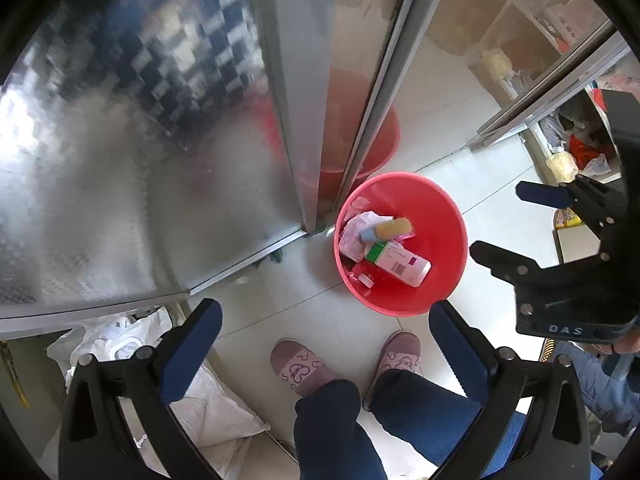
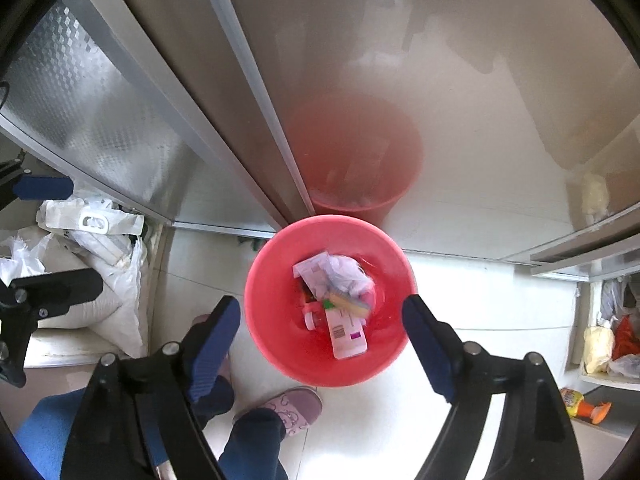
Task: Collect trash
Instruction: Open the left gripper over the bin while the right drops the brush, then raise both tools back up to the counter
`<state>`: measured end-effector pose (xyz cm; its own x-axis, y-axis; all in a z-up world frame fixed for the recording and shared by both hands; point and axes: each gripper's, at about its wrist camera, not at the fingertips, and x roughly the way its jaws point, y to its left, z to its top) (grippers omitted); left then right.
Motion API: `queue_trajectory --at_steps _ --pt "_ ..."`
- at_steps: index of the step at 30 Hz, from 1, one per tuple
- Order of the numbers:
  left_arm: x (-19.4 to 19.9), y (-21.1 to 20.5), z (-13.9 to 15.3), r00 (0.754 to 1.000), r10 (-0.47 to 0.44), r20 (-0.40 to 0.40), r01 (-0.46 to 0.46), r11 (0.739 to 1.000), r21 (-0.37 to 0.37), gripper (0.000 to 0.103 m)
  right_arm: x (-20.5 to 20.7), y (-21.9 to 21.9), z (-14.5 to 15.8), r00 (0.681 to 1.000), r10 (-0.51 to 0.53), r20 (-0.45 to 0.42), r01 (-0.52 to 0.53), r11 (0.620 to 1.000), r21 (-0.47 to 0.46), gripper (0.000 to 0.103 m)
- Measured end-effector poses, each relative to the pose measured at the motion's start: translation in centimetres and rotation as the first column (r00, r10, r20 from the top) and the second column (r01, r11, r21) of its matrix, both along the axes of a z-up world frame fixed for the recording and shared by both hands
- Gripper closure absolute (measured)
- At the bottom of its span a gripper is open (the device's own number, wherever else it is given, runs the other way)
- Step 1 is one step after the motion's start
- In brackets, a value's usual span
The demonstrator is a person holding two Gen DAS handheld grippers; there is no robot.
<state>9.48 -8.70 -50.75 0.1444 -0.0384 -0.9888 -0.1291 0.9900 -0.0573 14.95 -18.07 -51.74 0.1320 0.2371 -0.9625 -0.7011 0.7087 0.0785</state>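
A red bin (image 1: 436, 216) stands on the white tiled floor against a metal cabinet; it also shows in the right wrist view (image 2: 280, 276). Inside lie a white and green carton (image 1: 400, 263) (image 2: 346, 330), a yellow sponge (image 1: 394, 227) (image 2: 352, 304), crumpled pale wrappers (image 1: 354, 232) (image 2: 340, 270) and a small red-and-white item (image 2: 310, 314). My left gripper (image 1: 326, 344) is open and empty above the person's feet, left of the bin. My right gripper (image 2: 320, 332) is open and empty, straight above the bin; it also shows in the left wrist view (image 1: 508, 220).
A shiny metal cabinet (image 1: 160, 180) rises behind the bin and reflects it. White sacks and bags (image 2: 100, 248) lie at the left. Shelves with bags (image 2: 608, 340) stand at the right. A yellow and orange toy (image 2: 580, 402) lies low right. The person's slippers (image 1: 302, 366) stand near the bin.
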Motion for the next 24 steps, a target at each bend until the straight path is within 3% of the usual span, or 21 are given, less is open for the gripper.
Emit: queue_trajectory --at_steps 7,19,24 --pt "-0.8 -0.4 5.8 0.999 -0.019 0.031 0.019 1.0 0.009 0.0 -0.7 -1.5 6.5 0.999 -0.03 0.033 0.028 0.999 0.04 0.016" --pt "-3.9 -0.3 25.5 0.987 0.001 0.161 -0.002 1.0 0.01 0.0 -4.2 -2.3 26.3 0.983 -0.083 0.161 0.063 0.99 0.125 0.001" --pt "-5.0 0.4 31.8 0.977 0.003 0.212 -0.011 0.999 0.038 0.0 -5.0 -1.3 32.0 0.978 -0.068 0.196 0.041 0.99 0.137 0.001"
